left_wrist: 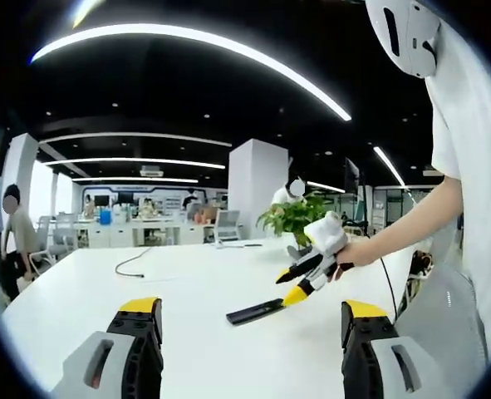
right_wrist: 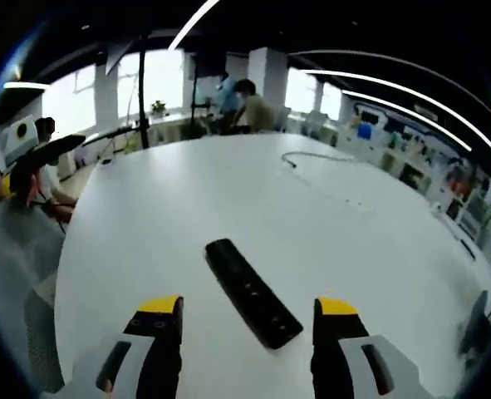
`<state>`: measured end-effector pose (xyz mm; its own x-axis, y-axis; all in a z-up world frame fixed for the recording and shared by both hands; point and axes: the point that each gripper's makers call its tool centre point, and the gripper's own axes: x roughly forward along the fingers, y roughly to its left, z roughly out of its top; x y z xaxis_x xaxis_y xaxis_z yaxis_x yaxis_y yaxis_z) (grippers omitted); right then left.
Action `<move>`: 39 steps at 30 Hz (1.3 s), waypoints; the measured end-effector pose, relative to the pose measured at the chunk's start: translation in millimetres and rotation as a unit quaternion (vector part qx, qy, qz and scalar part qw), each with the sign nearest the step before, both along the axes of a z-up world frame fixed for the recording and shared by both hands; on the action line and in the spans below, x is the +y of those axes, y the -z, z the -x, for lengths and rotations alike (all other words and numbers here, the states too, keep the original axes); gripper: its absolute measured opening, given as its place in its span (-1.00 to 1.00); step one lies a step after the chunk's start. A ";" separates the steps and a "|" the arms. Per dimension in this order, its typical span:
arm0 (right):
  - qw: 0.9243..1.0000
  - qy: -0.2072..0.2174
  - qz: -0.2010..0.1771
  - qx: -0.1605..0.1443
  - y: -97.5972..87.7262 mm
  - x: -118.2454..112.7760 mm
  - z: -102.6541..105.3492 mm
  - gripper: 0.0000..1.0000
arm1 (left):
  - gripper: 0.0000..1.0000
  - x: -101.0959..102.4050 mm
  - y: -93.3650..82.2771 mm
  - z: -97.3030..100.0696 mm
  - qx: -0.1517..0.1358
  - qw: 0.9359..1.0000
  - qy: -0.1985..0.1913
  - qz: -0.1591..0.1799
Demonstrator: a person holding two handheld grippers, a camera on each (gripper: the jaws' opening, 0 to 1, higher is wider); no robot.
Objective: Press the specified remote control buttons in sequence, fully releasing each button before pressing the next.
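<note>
— What sort of room?
— An open office with a dark ceiling point(left_wrist: 187, 83) and long curved light strips point(left_wrist: 228, 50). A white pillar point(left_wrist: 257, 187) stands far ahead of the left claw, a potted plant point(left_wrist: 293, 218) just right of it.
— Furniture?
— A big white table point(right_wrist: 228, 199), a cable point(left_wrist: 133, 264) lying on it beyond the left claw. Desks point(left_wrist: 137, 229) and chairs point(left_wrist: 227, 224) behind, bright windows point(right_wrist: 79, 100) up-left of the right claw.

Black remote control point(right_wrist: 252, 293) on the white table point(right_wrist: 187, 208)
It lay flat, long and slim, buttons facing up, set at a diagonal.
</note>
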<state>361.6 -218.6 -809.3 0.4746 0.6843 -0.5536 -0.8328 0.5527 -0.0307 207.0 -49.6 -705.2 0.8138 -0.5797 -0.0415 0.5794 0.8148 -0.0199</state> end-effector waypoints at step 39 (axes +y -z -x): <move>0.970 0.133 -0.145 -0.146 -92.9 -36.6 103.2 0.98 | 0.93 43.7 -18.9 -7.5 -0.034 0.992 -0.103 0.068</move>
<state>258.4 -255.2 -716.3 0.7626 0.6235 -0.1721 -0.6394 0.7669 -0.0551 214.5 -5.9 -686.3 0.9140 -0.3971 0.0837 0.4043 0.9087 -0.1039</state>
